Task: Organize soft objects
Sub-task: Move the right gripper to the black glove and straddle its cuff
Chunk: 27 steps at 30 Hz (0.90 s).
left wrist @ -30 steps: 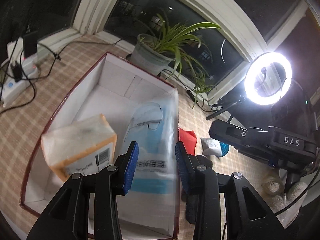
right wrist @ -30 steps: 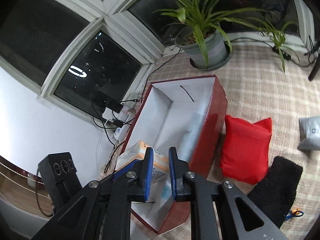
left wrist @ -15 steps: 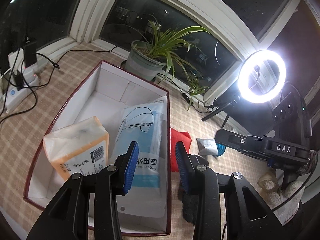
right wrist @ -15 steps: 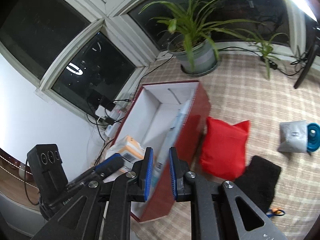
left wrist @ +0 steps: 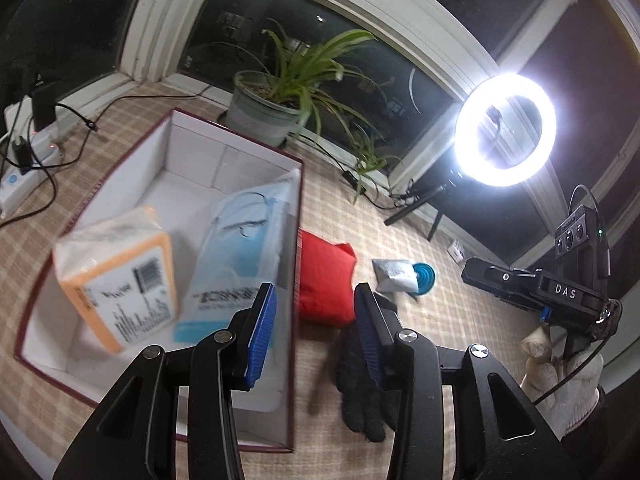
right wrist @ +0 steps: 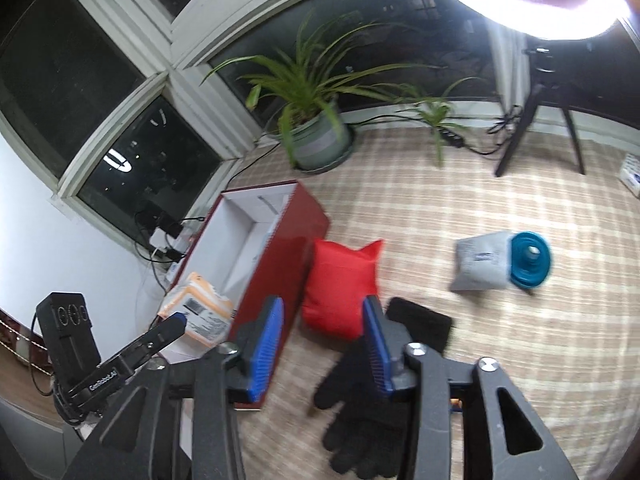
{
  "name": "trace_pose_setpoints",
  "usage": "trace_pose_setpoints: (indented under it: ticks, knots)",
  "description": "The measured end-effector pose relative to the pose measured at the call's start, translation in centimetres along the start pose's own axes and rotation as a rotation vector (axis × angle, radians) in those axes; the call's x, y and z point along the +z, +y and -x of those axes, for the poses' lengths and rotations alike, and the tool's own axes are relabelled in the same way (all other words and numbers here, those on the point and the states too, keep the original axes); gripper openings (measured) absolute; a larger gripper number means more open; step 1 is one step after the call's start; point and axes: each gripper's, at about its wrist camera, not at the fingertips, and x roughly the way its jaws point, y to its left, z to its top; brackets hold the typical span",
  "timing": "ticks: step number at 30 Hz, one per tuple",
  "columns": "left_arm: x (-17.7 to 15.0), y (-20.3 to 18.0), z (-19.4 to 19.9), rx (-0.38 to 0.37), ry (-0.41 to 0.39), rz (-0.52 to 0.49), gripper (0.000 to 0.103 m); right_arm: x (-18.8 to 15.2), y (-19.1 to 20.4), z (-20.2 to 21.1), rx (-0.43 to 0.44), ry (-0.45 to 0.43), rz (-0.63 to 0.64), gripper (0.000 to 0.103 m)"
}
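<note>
Both grippers, left (left wrist: 316, 330) and right (right wrist: 324, 340), stand spread and empty (the right's jaws just opened). Black glove (right wrist: 360, 412) lies beside the red box (right wrist: 280, 264); readable: "DAS" (left wrist: 565, 291).

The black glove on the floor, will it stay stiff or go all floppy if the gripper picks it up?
Probably floppy: the black glove looks knitted and lies flat and limp on the mat, fingers splayed. It likely weighs little, being thin fabric. It probably won't slip much, since its fuzzy surface should catch on the ribbed blue pads of the right gripper.
</note>
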Motion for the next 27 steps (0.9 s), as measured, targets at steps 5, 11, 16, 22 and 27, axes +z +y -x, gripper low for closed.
trace_pose_setpoints:
  ticks: [5,11,16,22,27]
  knots:
    - [-1.3,-2.4,-0.4,-0.013,0.02,-0.039,0.049,-0.9,-2.9,1.7,0.001,-0.039,-0.045,0.044]
    - [-3.6,-5.8,-1.5,-0.026,0.065,-0.098,0.049,-1.7,-6.6,1.9,-0.012,-0.033,-0.09,0.044]
    - [-5.8,-7.6,-2.7,-0.036,0.12,-0.116,0.049,-2.0,-8.6,0.8,-0.096,0.028,-0.046,0.049]
    - [-8.6,-8.1,-4.6,-0.009,0.19,-0.105,0.049,-2.9,-10.3,-0.9,-0.125,0.096,-0.01,0.062]
    - [-10.9,-7.9,-6.7,0.038,0.251,-0.084,0.049,-3.4,-11.3,-3.0,-0.108,0.162,0.01,0.062]
